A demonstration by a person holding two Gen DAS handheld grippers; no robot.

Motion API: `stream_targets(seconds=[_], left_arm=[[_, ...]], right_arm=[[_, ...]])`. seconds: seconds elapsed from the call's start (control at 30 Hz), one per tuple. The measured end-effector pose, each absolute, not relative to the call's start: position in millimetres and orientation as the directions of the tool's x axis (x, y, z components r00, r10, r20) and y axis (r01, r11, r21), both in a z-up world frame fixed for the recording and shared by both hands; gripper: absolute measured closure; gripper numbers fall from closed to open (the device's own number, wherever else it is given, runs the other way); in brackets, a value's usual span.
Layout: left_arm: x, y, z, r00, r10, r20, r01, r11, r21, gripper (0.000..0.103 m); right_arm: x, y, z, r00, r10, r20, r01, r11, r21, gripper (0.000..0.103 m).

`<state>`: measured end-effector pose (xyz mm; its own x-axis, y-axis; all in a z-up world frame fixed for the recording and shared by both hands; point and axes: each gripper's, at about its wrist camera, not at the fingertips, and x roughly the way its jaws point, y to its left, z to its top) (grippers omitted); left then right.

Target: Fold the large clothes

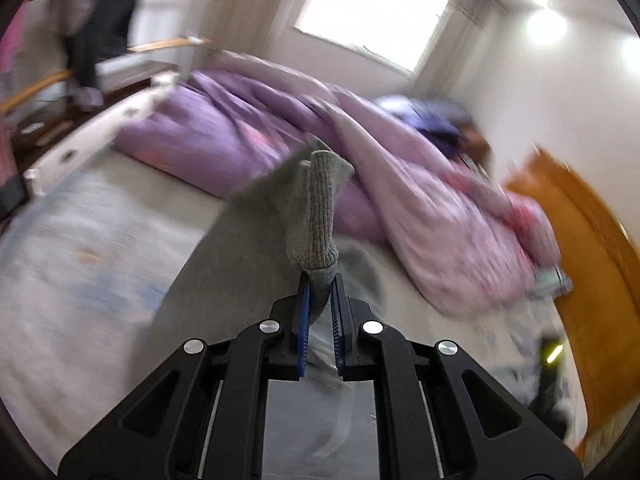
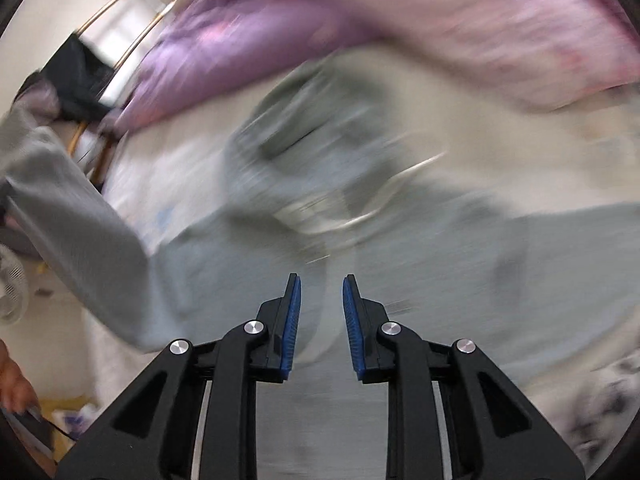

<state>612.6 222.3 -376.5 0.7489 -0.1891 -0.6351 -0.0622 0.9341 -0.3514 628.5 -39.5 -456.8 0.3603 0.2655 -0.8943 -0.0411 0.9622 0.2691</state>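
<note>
A grey sweatshirt [image 2: 460, 264] lies spread on the bed, blurred by motion in the right wrist view. Its left sleeve [image 2: 76, 216] is lifted up and away to the left. My left gripper [image 1: 320, 280] is shut on the sleeve's ribbed grey cuff [image 1: 322, 208] and holds it up above the bed; the sleeve fabric [image 1: 228, 248] hangs down to the left. My right gripper [image 2: 322, 280] is open and empty, just above the sweatshirt's body near the hood [image 2: 304, 132].
A purple and pink duvet [image 1: 256, 128] is heaped along the far side of the bed. A white bed rail [image 1: 100, 128] and a wooden rack with dark clothes [image 1: 100, 28] stand at the left. An orange wooden headboard [image 1: 580, 240] is at the right.
</note>
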Motion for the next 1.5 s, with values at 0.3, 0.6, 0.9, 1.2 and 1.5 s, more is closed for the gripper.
stream_targets(seconds=[0.3, 0.6, 0.9, 1.2, 1.5], left_arm=[[643.6, 47.4, -515.3, 0.504, -0.303, -0.809, 0.019, 0.940, -0.340, 0.093], [624.7, -19.5, -584.9, 0.369, -0.276, -0.887, 0.074, 0.961, -0.267, 0.093], [615.2, -36.4, -612.8, 0.266, -0.336, -0.903, 0.076, 0.942, -0.328, 0.040], [612.7, -0.9, -592.4, 0.324, -0.345, -0.881, -0.002, 0.931, -0.365, 0.026], [624.5, 58.2, -640.2, 0.174, -0.082, -0.981, -0.247, 0.961, -0.125, 0.022]], right_arm=[[633.7, -251.0, -447.2, 0.456, -0.035, -0.889, 0.195, 0.979, 0.062, 0.060], [638.6, -413.8, -493.1, 0.370, -0.035, -0.928, 0.516, 0.838, 0.175, 0.039], [613.4, -513.9, -576.9, 0.212, 0.023, -0.977, 0.818, 0.543, 0.191, 0.033], [625.5, -513.9, -626.5, 0.176, 0.116, -0.977, 0.819, 0.534, 0.211, 0.030], [615.5, -492.8, -584.8, 0.336, 0.027, -0.941, 0.746, 0.603, 0.284, 0.089]])
